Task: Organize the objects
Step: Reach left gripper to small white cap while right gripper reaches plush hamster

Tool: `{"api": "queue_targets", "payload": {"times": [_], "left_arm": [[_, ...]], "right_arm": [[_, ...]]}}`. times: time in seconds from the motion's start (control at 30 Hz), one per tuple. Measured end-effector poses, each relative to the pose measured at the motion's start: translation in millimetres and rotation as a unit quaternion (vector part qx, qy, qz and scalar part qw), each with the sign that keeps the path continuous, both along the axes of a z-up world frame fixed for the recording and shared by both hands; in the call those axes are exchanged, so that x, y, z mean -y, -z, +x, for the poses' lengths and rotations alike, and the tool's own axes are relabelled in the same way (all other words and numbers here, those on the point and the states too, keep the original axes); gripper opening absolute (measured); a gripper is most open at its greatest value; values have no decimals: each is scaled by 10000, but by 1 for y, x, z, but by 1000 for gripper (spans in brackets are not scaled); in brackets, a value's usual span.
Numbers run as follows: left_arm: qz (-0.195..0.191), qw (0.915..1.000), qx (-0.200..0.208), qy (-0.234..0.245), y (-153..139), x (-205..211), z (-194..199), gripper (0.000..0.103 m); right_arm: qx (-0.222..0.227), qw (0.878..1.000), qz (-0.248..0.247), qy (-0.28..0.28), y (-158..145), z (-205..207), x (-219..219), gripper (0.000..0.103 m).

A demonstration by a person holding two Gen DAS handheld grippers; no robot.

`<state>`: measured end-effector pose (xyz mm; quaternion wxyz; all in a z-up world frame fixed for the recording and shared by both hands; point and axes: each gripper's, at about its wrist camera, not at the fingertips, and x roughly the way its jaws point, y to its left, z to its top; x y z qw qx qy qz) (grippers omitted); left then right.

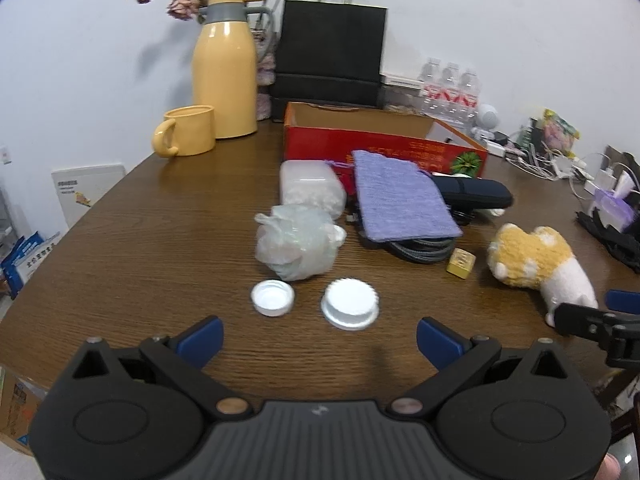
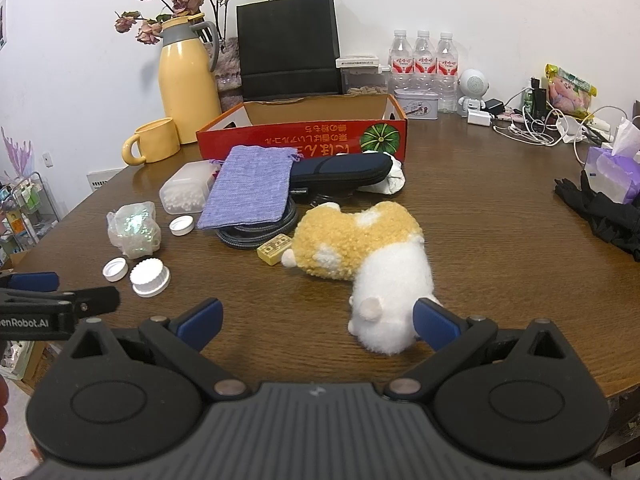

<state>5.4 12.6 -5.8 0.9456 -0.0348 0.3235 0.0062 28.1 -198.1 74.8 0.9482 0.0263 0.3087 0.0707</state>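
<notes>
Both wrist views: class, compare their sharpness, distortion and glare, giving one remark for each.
Left wrist view: slightly soft overall, the plastic bag smeared; the table edge bows from fisheye distortion. Right wrist view: crisper, the box lettering shows clearly; ceiling light glares off the table; dark corners frame both.

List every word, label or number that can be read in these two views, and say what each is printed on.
"enRobot.AI": white print on the left gripper body, cut off at the frame edge in the right wrist view.
Red box: yellow characters beside a watermelon picture, printed upside down, not legible.
Water bottles: red labels, characters too small to read.
Yellow block: markings too small.
Snack packet: print too small.
Black case: small white tag, unreadable.
</notes>
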Motion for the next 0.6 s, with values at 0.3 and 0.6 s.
{"api": "queue_targets", "payload": {"times": [0.3,0.6], "left_arm": [[152,9991,-54,-391,12,-26,24,97],[357,9987,-142,-326,29,-30,46,51]], "right_arm": [[-75,9995,-258,193,15,29,9,103],[-138,9993,-312,141,29,57,14,101]]}}
